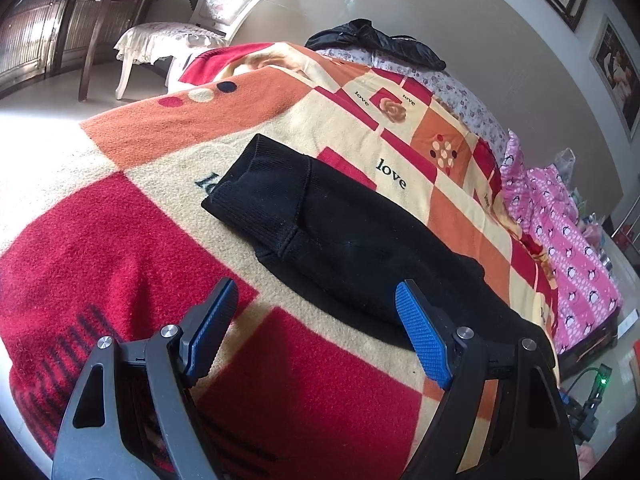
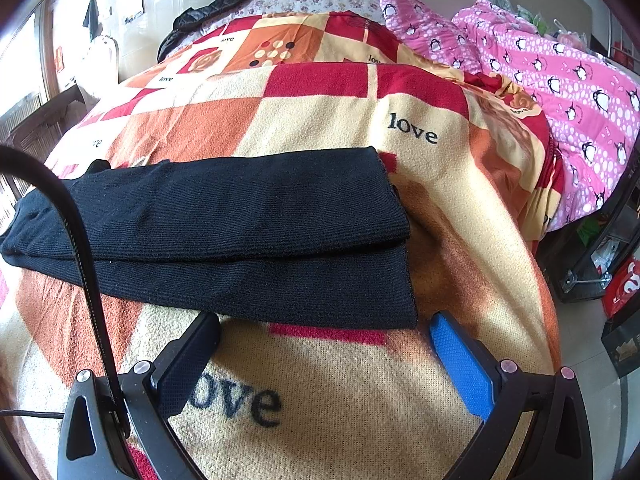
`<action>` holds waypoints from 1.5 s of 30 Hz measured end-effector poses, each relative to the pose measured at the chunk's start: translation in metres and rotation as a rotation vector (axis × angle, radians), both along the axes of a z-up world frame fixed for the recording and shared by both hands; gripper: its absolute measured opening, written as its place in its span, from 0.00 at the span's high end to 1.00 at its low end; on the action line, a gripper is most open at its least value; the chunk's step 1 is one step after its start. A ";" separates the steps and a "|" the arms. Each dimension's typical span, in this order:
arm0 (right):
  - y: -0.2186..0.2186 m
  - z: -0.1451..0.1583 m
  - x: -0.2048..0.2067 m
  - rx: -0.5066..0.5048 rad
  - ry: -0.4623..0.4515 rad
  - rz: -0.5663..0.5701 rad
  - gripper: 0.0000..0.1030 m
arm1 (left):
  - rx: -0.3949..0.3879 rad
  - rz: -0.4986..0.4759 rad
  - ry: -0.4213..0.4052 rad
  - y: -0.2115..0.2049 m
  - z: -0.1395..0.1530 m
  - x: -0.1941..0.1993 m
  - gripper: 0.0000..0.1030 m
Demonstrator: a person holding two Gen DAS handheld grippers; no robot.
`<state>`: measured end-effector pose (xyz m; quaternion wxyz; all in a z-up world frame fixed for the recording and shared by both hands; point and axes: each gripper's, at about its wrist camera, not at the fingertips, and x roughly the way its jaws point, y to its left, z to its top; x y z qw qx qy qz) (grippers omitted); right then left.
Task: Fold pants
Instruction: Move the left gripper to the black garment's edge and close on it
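Observation:
Black knit pants (image 1: pixel 352 232) lie flat on a red, orange and cream blanket (image 1: pixel 120 240), folded lengthwise with one leg on the other. In the left wrist view the ribbed waistband end points away. My left gripper (image 1: pixel 316 300) is open and empty, just short of the pants' near edge. In the right wrist view the two leg ends (image 2: pixel 248 240) lie stacked, slightly offset. My right gripper (image 2: pixel 324 328) is open and empty, its fingertips at the near edge of the lower leg.
The blanket covers a bed. A pink penguin quilt (image 2: pixel 540 64) lies along the right side. A black jacket (image 1: pixel 380 40) sits at the far end. A white chair (image 1: pixel 200 24) and a dark desk (image 1: pixel 104 8) stand beyond. A cable (image 2: pixel 80 248) crosses the right wrist view.

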<state>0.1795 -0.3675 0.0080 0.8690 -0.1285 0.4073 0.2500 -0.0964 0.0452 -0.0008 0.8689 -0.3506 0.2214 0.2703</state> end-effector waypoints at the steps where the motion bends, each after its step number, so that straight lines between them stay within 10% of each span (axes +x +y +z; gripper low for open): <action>1: 0.000 0.000 -0.001 0.000 0.001 0.000 0.00 | -0.001 0.001 -0.001 0.000 0.000 0.000 0.21; 9: 0.004 0.001 0.001 -0.011 0.012 0.011 0.00 | -0.030 -0.018 -0.007 0.004 0.000 0.003 0.21; 16: -0.001 0.002 -0.004 -0.070 0.143 0.113 0.00 | -0.305 -0.046 -0.060 0.067 0.003 -0.015 0.21; 23: -0.008 -0.003 -0.017 -0.003 0.035 0.105 0.00 | -0.614 -0.103 -0.162 0.099 -0.010 -0.009 0.21; 29: -0.008 -0.003 -0.021 0.005 0.026 0.101 0.00 | -0.584 -0.078 -0.182 0.099 0.001 -0.007 0.23; 33: -0.009 -0.003 -0.022 0.008 0.026 0.100 0.00 | -0.567 -0.069 -0.157 0.102 0.006 -0.006 0.50; 45: -0.011 -0.002 -0.022 0.012 0.024 0.098 0.00 | -0.583 -0.129 -0.158 0.099 0.012 0.006 0.50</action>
